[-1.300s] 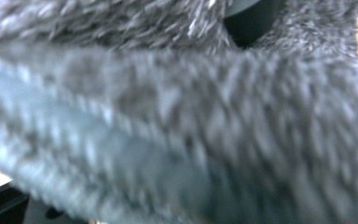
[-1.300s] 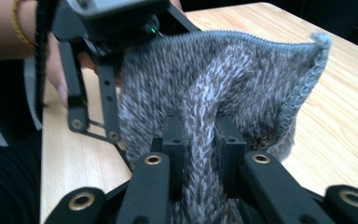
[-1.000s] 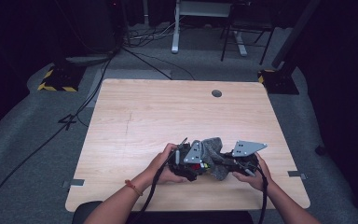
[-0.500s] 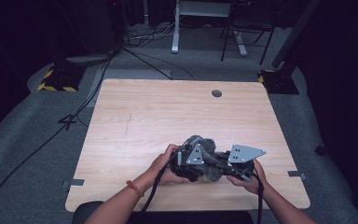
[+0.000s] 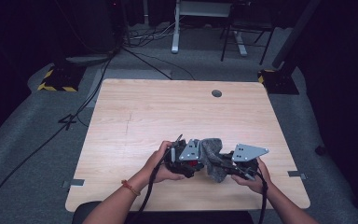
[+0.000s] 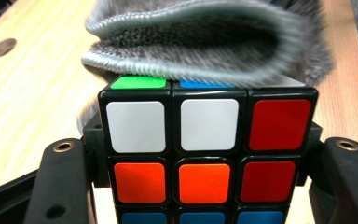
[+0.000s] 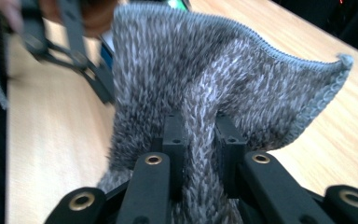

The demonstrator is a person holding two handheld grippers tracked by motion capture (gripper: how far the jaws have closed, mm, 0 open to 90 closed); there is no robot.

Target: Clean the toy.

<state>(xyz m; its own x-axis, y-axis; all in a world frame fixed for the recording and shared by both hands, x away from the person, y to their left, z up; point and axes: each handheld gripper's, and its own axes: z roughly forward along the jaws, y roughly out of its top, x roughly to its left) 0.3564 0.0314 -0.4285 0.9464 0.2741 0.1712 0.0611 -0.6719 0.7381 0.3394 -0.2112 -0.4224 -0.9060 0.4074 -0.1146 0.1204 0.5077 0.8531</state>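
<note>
Down near the front edge of the tabletop (image 5: 135, 107), the left hand-held gripper (image 5: 182, 158) sits just to the left of the grey knitted sock (image 5: 213, 156), its jaws clamped on the two sides of a puzzle cube (image 6: 207, 149). Seen from the left gripper view, the cube shows white, red, orange and blue stickers, and its top edge touches the sock's open mouth, which gapes just above it. Right of the cube, the sock hangs bunched between the two tools, above the tabletop. On the sock's right side, the right hand-held gripper (image 5: 238, 168) has its jaws pinched closed on a fold of the sock's fabric, as its own view shows, with the ribbed cuff edge spreading out above the jaws.
</note>
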